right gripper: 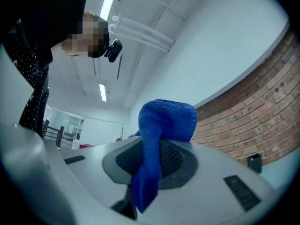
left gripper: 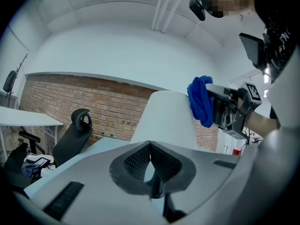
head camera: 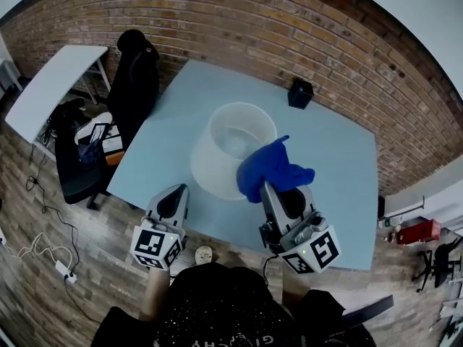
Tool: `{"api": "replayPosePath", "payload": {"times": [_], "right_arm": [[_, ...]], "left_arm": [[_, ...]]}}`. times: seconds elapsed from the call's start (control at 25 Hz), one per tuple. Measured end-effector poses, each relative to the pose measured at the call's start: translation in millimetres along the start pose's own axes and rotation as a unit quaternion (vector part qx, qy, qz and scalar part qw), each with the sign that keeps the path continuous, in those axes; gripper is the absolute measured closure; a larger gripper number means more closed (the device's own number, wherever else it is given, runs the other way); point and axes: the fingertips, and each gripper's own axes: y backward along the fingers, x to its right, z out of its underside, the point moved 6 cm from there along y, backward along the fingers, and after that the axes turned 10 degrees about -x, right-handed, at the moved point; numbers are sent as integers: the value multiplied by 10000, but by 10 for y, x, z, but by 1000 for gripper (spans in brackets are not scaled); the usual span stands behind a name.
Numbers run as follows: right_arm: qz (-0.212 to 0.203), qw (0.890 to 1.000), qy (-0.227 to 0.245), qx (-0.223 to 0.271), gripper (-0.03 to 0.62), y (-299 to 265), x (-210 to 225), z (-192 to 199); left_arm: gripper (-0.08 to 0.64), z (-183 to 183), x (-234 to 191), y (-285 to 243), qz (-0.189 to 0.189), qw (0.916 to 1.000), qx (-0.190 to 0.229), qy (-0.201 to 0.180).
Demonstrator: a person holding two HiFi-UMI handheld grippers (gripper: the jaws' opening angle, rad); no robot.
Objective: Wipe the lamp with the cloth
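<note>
- Between the jaws of the right tool (right gripper: 157, 149): blue cloth (head camera: 271, 168) pinched tight, bunched above, tail hanging below.
- Cloth rests against the right side of the white lamp (head camera: 224, 150), mid-desk (head camera: 340, 172).
- Near the lamp's left side, left tool (left gripper: 150, 146): jaws closed, empty.

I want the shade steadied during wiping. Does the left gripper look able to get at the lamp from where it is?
Probably yes. The left gripper points at the lamp with only table between them; the cloth and right gripper are at the lamp's other side. Its jaws are shut and empty.
</note>
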Motion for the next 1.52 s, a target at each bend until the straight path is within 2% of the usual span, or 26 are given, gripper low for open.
{"api": "replayPosePath", "payload": {"times": [0.12, 0.28, 0.4, 0.64, 0.92, 1.0, 1.08, 1.16, 1.28, 1.4, 1.52], "right_arm": [[324, 9989, -114, -311, 518, -4, 167, 229], [432, 9956, -717, -427, 518, 71, 338, 570], [533, 9907, -1057, -669, 518, 179, 442, 800], [854, 9783, -1423, -1238, 518, 342, 659, 1274], [999, 9695, -1792, -1337, 518, 427, 809, 1536], [1020, 9680, -1885, -1302, 518, 447, 844, 1481], [1018, 9680, -2053, -1021, 518, 471, 892, 1287], [1004, 9706, -2110, -580, 518, 443, 978, 978], [847, 9786, -1875, -90, 518, 252, 1127, 452], [528, 9839, -1706, -25, 518, -13, 1220, 39], [448, 9849, -1659, -202, 518, -213, 1290, -98]], "left_arm": [[549, 44, -24, -86, -25, 9999, -109, 7], [549, 52, -86, -164, -130, 9997, -220, 31], [549, 20, -76, -210, -156, 9994, -294, 21], [549, 17, -110, -357, -239, 9989, -399, 26], [549, 49, -120, -460, -332, 9980, -535, -69], [549, 12, -127, -479, -356, 9980, -507, -83], [549, -63, -145, -489, -373, 9982, -442, -130], [549, -158, -189, -496, -402, 9984, -353, -188], [549, -305, -267, -518, -473, 9983, -199, -274], [549, -447, -332, -550, -553, 9979, -61, -334], [549, -548, -364, -573, -576, 9977, 33, -345]]}}
